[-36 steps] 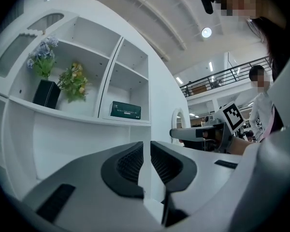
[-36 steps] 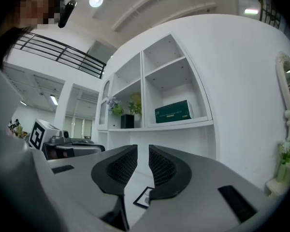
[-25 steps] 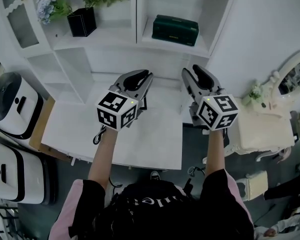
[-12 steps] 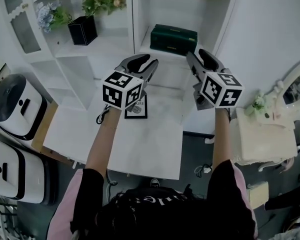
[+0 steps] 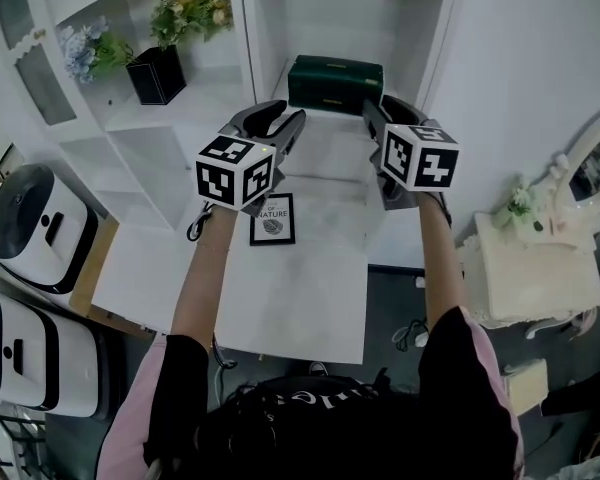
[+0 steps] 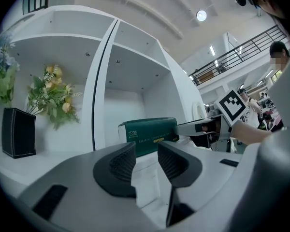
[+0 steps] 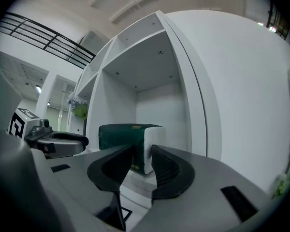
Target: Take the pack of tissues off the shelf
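Reach in progress: both grippers are up at the shelf, nothing grabbed yet.

The white shelf [image 5: 330, 140] carries the green pack of tissues [image 5: 335, 81] flat in its right compartment. The left gripper [image 6: 146, 154], jaws just opened, and the right gripper [image 7: 142, 159], jaws just narrowed but apart, hover near it with empty gaps. Next, I'd say, they bracket the pack and squeeze.
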Available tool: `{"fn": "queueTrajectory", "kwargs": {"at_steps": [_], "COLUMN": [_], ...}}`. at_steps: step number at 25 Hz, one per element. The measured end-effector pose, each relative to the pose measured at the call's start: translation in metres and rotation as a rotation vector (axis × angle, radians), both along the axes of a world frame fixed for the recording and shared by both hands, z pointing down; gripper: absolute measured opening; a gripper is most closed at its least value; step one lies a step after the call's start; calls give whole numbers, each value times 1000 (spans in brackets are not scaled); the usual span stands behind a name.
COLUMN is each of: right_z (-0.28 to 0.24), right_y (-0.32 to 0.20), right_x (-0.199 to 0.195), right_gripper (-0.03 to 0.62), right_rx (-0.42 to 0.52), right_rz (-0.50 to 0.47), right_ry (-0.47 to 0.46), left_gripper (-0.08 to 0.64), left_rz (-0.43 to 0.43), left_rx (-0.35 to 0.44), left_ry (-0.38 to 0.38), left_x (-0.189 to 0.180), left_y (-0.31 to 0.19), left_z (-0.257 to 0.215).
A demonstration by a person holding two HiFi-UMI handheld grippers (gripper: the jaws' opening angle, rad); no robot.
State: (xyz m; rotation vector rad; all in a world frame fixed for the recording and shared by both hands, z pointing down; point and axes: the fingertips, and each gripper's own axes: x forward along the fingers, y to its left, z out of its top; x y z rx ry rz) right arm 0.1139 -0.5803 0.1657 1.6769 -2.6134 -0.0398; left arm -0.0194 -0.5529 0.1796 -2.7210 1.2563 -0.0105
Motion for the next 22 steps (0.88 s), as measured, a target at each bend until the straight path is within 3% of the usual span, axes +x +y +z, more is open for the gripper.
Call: {"fn": "queueTrajectory", "kwargs": {"at_steps": [7,12,22], "right_z": [0,-1,-1], "right_y": [8,19,48], "right_x": [2,11,32], "right_gripper": [118,109,101], "right_rx": [-14,-11,0], "right_rz": [-62,-77,-92], "right_ry": [26,32,14], "left_gripper": [195,201,232], "left_rz": [-16,-12,85], "left_rx": [9,12,23], "left_ry": [12,21,16], "left_x": [-4,-4,27], "left_y": [-6,-9,-10], "left_z": [-4,-7,-12]}}
